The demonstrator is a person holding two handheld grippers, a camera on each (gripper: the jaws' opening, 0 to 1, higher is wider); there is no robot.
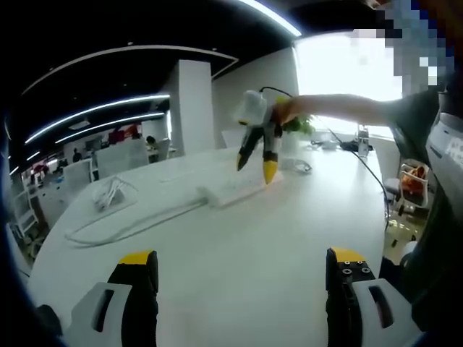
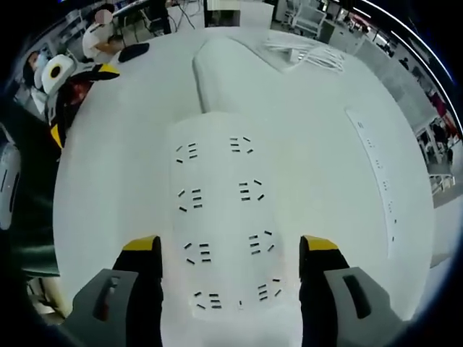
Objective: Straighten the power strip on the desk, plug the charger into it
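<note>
A white power strip with two rows of sockets lies on the white desk directly under my right gripper. That gripper is open, one jaw on each side of the strip. The left gripper view has the right gripper, held by a person's hand, hovering over the strip. The strip's thick white cord runs left across the desk. A white bundle of cable, probably the charger, lies further left and appears as a coil. My left gripper is open over bare desk.
A second, long slim strip lies to the right of the main one. The left gripper sits at the desk's edge. The person's body stands at the right. Small items and a dark cable sit at the far desk end.
</note>
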